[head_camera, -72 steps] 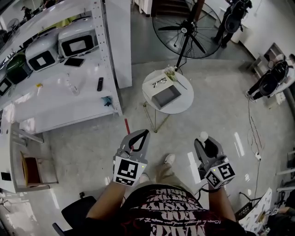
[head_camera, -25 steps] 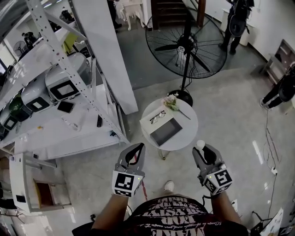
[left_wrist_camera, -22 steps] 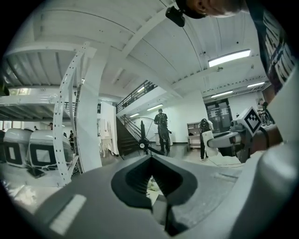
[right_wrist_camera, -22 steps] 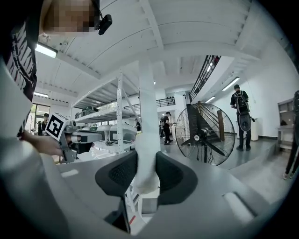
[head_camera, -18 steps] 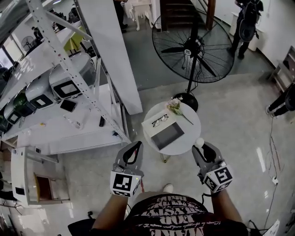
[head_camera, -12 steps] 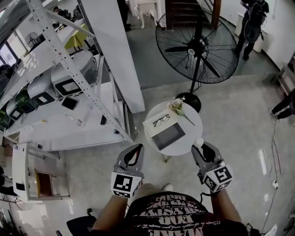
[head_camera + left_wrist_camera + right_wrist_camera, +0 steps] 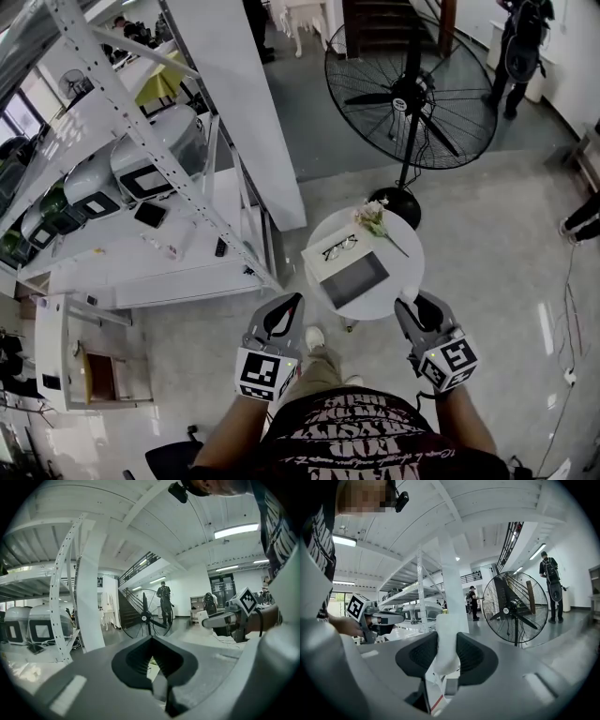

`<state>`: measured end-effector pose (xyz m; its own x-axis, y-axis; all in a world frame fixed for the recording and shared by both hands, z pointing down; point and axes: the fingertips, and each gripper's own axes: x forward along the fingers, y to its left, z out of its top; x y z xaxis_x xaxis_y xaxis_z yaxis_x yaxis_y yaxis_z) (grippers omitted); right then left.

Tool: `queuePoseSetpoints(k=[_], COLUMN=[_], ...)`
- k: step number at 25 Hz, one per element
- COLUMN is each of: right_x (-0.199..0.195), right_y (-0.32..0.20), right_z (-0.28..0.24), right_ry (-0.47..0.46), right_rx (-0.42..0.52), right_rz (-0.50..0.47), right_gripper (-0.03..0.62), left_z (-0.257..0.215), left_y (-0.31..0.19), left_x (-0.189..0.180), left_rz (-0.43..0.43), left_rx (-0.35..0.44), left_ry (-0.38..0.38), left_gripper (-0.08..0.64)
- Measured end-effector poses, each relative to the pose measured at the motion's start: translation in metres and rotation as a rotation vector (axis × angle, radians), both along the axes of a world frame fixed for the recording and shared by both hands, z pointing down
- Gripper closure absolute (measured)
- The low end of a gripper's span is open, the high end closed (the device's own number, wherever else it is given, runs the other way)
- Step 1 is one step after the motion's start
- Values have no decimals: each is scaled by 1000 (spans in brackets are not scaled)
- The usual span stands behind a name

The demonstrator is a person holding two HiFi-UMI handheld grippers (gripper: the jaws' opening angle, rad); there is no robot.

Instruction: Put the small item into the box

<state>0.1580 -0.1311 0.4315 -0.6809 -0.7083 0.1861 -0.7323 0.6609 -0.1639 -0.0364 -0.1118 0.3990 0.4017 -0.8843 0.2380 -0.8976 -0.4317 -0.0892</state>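
A small round white table (image 7: 405,255) carries an open box (image 7: 354,279) with a grey inside, a pair of glasses (image 7: 339,248) and a sprig of flowers (image 7: 375,217). My right gripper (image 7: 412,302) is shut on a small white item (image 7: 410,293), at the table's near right edge. In the right gripper view the white item (image 7: 447,644) sits upright between the dark pads (image 7: 476,656). My left gripper (image 7: 289,307) is held short of the table's near left side, shut with nothing in it; its jaws meet at the tips in the left gripper view (image 7: 152,653).
A white shelving rack (image 7: 141,141) with microwave ovens (image 7: 155,155) stands to the left, beside a white pillar (image 7: 253,103). A large standing fan (image 7: 412,98) is behind the table. A person (image 7: 520,47) stands at the far right. Grey floor surrounds the table.
The table has come nearer to both grippers, which moved forward together. The right gripper's tip now overlaps the table's near edge, still with the white item.
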Motion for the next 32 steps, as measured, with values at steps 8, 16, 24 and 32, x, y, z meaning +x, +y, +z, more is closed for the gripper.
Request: queuePoseSetpoints(k=[8, 16, 24, 32], right_x=[-24, -59, -86, -89], right_y=[-29, -76, -120, -147], right_z=[22, 75, 139, 230], right_ry=[32, 110, 173, 251], right_rx=[-47, -144, -247, -424], right_rz=[2, -7, 10, 45], right_gripper=[443, 442, 442, 443], left_z=[7, 20, 33, 48], left_y=[-33, -79, -129, -169], left_x=[-16, -49, -71, -75], left_rz=[33, 42, 74, 123], left_rx=[-1, -35, -25, -50], left_ry=[12, 20, 1, 3], left_gripper=[557, 557, 557, 557])
